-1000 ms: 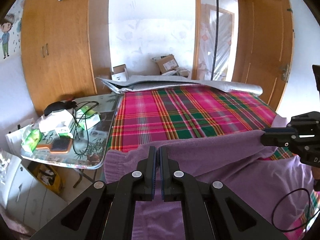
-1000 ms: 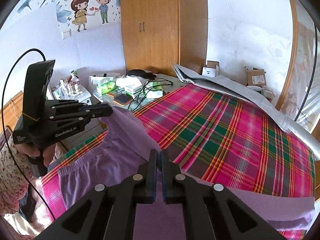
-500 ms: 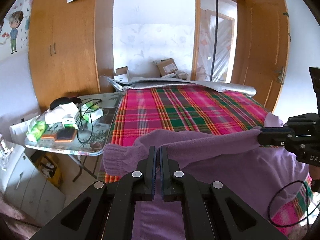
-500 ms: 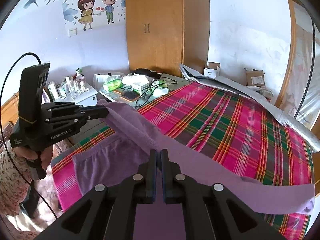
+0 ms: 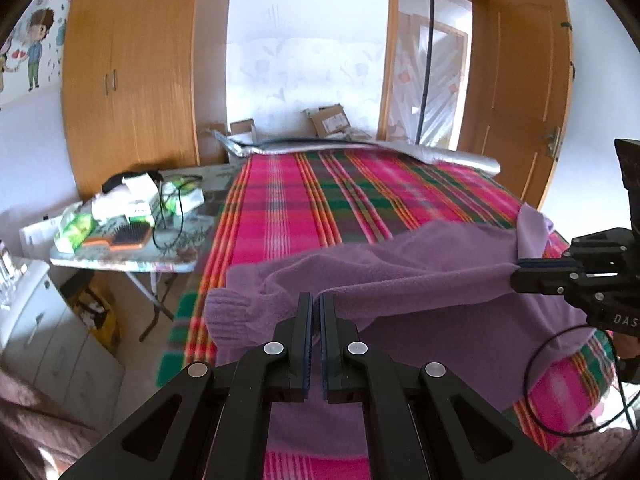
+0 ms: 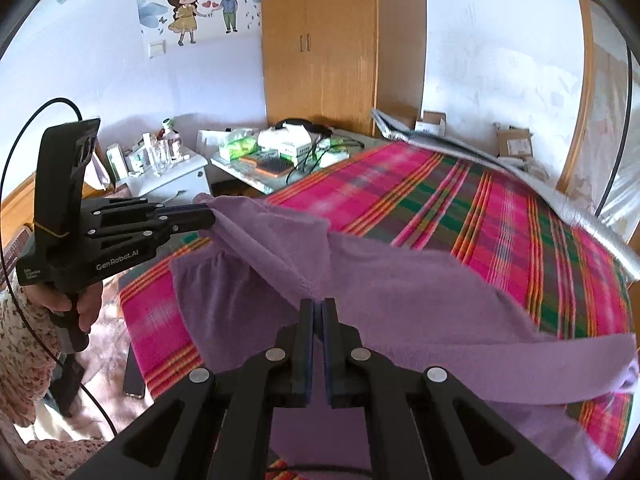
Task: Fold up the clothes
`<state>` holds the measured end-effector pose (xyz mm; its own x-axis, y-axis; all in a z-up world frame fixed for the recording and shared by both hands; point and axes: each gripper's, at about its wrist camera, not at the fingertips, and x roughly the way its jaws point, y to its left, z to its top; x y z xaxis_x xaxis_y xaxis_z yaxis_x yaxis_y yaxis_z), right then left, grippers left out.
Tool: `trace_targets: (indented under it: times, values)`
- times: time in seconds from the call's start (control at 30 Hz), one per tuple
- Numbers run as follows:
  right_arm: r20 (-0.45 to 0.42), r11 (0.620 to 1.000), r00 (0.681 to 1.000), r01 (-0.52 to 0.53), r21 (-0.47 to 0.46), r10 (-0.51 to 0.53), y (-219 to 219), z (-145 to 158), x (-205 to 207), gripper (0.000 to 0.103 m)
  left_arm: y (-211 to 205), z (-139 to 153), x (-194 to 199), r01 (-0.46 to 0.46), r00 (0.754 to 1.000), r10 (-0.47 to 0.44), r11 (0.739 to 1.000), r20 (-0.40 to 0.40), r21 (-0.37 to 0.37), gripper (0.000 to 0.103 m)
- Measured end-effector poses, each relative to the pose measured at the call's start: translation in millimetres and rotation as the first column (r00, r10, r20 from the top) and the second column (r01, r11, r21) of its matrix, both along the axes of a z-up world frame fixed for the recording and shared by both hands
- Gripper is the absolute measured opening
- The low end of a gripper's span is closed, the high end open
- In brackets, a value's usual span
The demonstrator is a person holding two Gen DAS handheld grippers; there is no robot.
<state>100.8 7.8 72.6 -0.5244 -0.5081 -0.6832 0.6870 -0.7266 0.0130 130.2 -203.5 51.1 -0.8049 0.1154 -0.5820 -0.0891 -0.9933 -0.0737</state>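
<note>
A purple sweater (image 5: 420, 280) is held up over the near part of a bed covered by a pink, green and orange plaid blanket (image 5: 328, 208). The left hand-held gripper (image 5: 316, 300) is seen with its jaws pressed together, pinching a fold of the purple knit near a sleeve. The right hand-held gripper (image 6: 318, 304) is likewise pressed together on the same fabric further along. Between the two grips the held edge is stretched into a taut band that runs across the bed, parallel to its near edge, so the long axis of the raised part lies side to side. A ribbed cuff (image 5: 224, 316) hangs at the bed's left edge, pointing down and outward. The rest of the garment is draped below the held edge and rests on the blanket near the bed's near edge. In the right wrist view a hand (image 6: 76, 304) in a floral sleeve is seen gripping the handle of the left tool. Beside the bed's left edge stands a small counter (image 5: 132, 268) cluttered with boxes, cables and a hairbrush (image 5: 128, 238). A wooden wardrobe (image 5: 132, 76) stands behind it.
</note>
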Motion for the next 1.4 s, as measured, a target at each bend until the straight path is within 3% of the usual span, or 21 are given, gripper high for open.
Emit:
trace_targets:
  times: [0.2,0.4,0.53,0.63,0.73,0.87,0.93,1.07,1.2,1.4]
  values:
    - [0.041,0.999,0.999,-0.02,0.041,0.018,-3.0,-22.3,9.0,0.004,0.6,-21.2,12.2,-0.014,0.999,0.013,0.999,0.033,0.033,0.003]
    - [0.075,0.997,0.997,-0.038,0.073,0.033,-1.4,-34.3,14.5,0.004,-16.2,-36.3,25.2,-0.042,0.997,0.033,0.989,0.065,0.144,0.004]
    - [0.107,0.992,0.993,-0.06,0.109,0.048,-3.3,-45.8,16.2,0.004,-41.7,-43.0,32.9,-0.073,0.995,0.048,0.944,0.084,0.322,0.013]
    - [0.121,0.988,0.991,-0.075,0.132,0.059,-4.2,-51.5,18.1,0.005,-56.6,-49.5,34.0,-0.122,0.989,0.075,0.899,0.128,0.42,0.013]
    - [0.125,0.989,0.99,-0.082,0.126,0.066,-2.6,-48.7,19.1,0.006,-64.7,-53.1,34.0,-0.154,0.984,0.091,0.863,0.152,0.482,0.023]
    - [0.132,0.993,0.988,-0.093,0.073,0.083,6.4,-35.4,21.5,0.007,-67.3,-56.0,30.2,-0.163,0.981,0.077,0.826,0.178,0.54,0.023]
    - [0.125,0.996,0.989,-0.087,0.035,0.082,16.3,-23.6,24.1,0.007,-67.0,-55.8,27.4,-0.165,0.98,0.072,0.819,0.186,0.549,0.023]
    - [0.071,0.999,0.997,-0.035,0.013,0.034,47.8,2.7,33.8,0.007,-65.9,-52.0,24.3,-0.166,0.979,0.071,0.819,0.19,0.549,0.023]
    - [0.011,0.995,0.996,0.09,0.03,-0.09,101.6,32.8,41.9,0.007,-65.2,-48.9,22.0,-0.173,0.977,0.071,0.82,0.203,0.545,0.023]
    - [-0.048,0.933,0.943,0.334,0.136,-0.33,192.7,63.5,47.0,0.007,-69.5,-52.5,18.4,-0.208,0.969,0.091,0.805,0.231,0.555,0.023]
